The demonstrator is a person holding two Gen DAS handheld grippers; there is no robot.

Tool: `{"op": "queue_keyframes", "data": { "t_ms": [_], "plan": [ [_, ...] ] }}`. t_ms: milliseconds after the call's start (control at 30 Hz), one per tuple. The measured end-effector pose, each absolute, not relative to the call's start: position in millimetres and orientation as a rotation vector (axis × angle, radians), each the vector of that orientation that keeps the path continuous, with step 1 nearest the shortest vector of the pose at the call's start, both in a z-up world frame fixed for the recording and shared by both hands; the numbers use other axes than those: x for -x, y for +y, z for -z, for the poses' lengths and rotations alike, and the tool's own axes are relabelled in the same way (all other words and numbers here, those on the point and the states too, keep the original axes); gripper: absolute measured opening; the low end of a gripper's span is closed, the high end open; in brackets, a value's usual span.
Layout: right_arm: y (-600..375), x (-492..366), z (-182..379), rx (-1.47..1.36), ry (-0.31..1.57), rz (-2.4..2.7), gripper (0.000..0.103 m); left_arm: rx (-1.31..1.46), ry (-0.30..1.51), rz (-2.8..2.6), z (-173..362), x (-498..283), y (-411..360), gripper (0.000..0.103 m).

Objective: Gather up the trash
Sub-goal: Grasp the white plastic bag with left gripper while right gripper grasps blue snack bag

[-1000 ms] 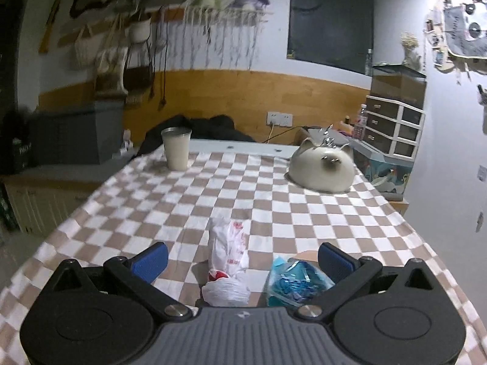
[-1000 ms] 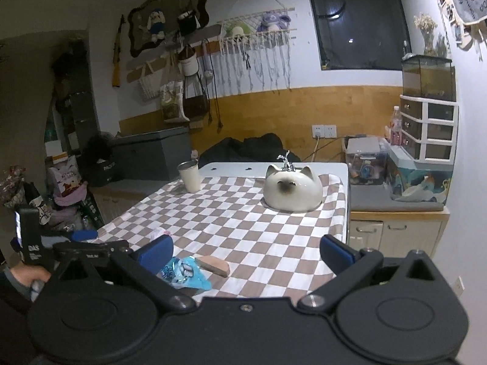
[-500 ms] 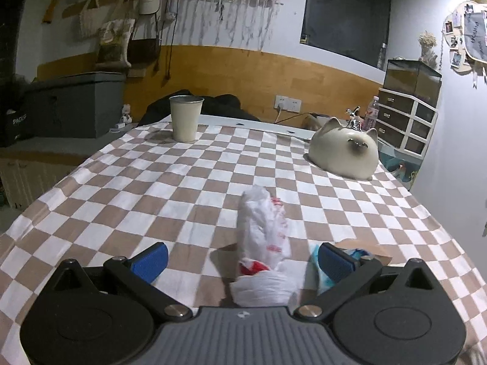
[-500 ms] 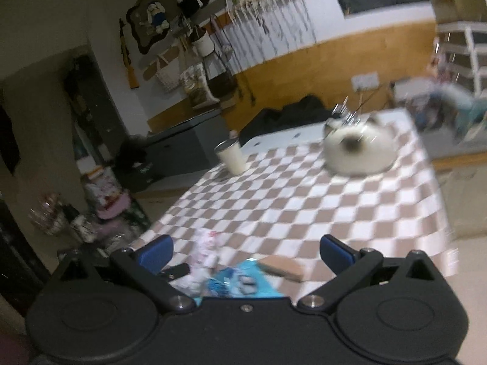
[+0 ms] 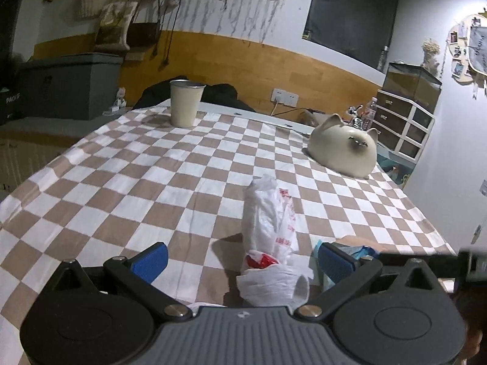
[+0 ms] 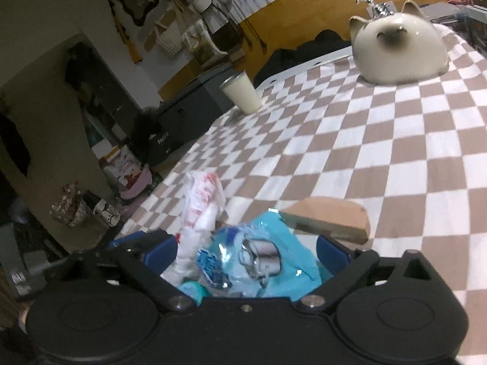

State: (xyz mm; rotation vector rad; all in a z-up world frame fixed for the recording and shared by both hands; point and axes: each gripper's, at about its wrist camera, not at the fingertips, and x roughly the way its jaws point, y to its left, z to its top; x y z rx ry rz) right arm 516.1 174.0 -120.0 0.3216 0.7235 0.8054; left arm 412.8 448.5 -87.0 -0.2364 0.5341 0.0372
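Trash lies at the near edge of the brown-and-white checked tablecloth [image 5: 188, 182]: a crumpled white plastic bag with red print [image 5: 268, 222] sits between the spread, untouching blue pads of the left gripper [image 5: 242, 260], and a shiny light-blue plastic wrapper [image 6: 258, 261] sits between the pads of the right gripper [image 6: 246, 251], whose jaws have just been closing a little yet stand wide apart. A flat brown cardboard piece [image 6: 328, 219] lies just beyond the wrapper; farther off stand a cream cat-shaped ceramic figure [image 5: 344, 149] and a cream tumbler [image 5: 184, 103]

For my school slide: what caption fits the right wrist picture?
Open right gripper straddles a blue wrapper beside a white plastic bag on the checkered tablecloth.
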Motion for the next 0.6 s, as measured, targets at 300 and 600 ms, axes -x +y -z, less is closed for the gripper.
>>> {"op": "queue_keyframes", "data": {
  "t_ms": [300,600],
  "plan": [
    [192,-496,123,-0.185,0.716,-0.788,0.073,0.229,0.54,-0.04,91,-416,446,0.1],
    [194,-473,120,-0.119,0.694,-0.75,0.059,0.166,0.571,-0.028,101,-425,430,0.087]
  ]
}}
